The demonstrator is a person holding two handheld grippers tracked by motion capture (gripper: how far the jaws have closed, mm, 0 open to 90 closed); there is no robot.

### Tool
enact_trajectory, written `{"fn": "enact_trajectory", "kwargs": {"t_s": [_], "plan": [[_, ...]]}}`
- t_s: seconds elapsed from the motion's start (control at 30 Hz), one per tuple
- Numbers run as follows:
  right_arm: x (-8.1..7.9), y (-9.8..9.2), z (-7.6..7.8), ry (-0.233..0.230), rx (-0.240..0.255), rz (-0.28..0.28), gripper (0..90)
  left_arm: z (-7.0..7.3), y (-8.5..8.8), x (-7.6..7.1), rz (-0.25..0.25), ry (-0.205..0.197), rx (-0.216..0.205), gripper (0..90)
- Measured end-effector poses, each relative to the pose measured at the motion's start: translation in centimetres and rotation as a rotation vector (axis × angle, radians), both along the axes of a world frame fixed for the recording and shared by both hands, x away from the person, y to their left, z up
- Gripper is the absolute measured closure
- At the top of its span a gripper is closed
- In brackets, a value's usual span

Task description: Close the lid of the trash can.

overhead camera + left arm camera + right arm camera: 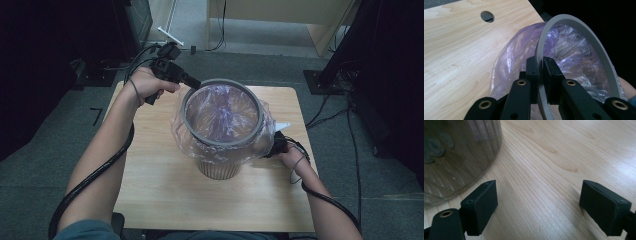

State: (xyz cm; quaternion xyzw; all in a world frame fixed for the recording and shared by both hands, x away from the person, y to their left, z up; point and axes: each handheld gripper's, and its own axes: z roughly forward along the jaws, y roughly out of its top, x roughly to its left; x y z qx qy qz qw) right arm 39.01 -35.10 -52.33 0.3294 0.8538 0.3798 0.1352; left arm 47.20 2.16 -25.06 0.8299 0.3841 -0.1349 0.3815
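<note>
Ring (574,22): stiff, light; my left tool (540,66) pinches its rim.
Bag (260,132): thin, slippery, tears easily under the ring.
Right tool (539,200): spread, beside the bin (456,157).

a thin, crinkled, glossy clear plastic bag (220,117) lines a ribbed bin (217,167) under a smooth matt grey ring (584,27), on the pale wood-grain counter (150,165).

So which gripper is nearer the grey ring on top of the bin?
Left. The left gripper is shut on the grey ring at its rim. The right gripper is open, low beside the bin base, over the table.
</note>
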Motion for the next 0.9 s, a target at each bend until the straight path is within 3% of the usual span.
{"fn": "enact_trajectory", "kwargs": {"t_s": [0.3,0.47,0.67,0.73,0.9], "plan": [[0.0,0.0,0.0,0.0,0.0,0.0,14.7,-0.2,-0.5,0.1,-0.01,0.005,-0.004,83.0],[0.0,0.0,0.0,0.0,0.0,0.0,14.7,0.1,-0.1,0.0,0.0,-0.007,-0.001,73.4],[0.0,0.0,0.0,0.0,0.0,0.0,14.7,0.6,-0.1,-0.2,-0.003,-0.03,-0.003,74.3],[0.0,0.0,0.0,0.0,0.0,0.0,14.7,0.7,-0.1,-0.3,-0.008,-0.049,0.016,74.4],[0.0,0.0,0.0,0.0,0.0,0.0,14.7,0.7,-0.1,-0.3,-0.003,-0.048,0.015,83.4]]}}
